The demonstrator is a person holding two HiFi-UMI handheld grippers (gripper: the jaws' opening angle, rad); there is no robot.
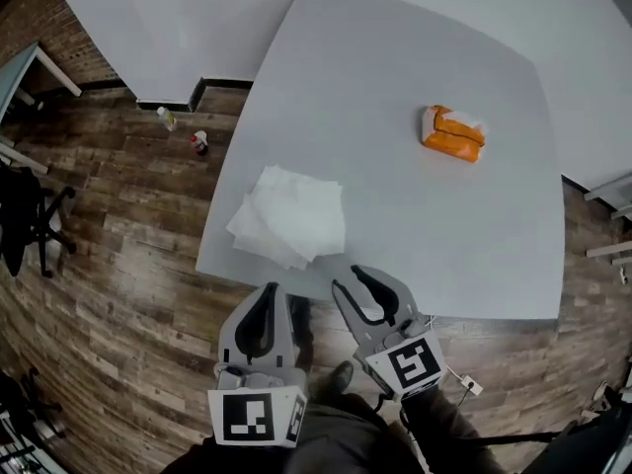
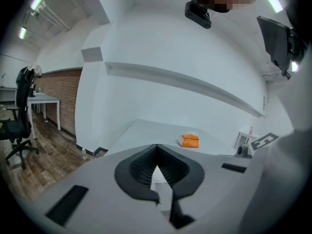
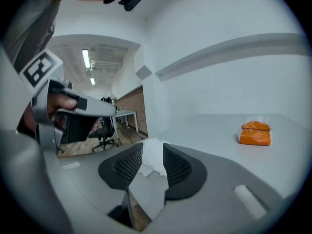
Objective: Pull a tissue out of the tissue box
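Observation:
An orange tissue pack with a white tissue poking from its top lies far across the grey table; it also shows in the left gripper view and the right gripper view. A loose pile of white tissues lies near the table's front left corner. My left gripper hangs just off the front edge, its jaws meeting at the tips with nothing in them. My right gripper hovers at that edge beside the pile, jaws apart; the pile shows through the gap, untouched.
Two small bottles stand on the wood floor left of the table. A black office chair and a white desk are at the far left. A white wall runs behind the table. A shoe shows below the grippers.

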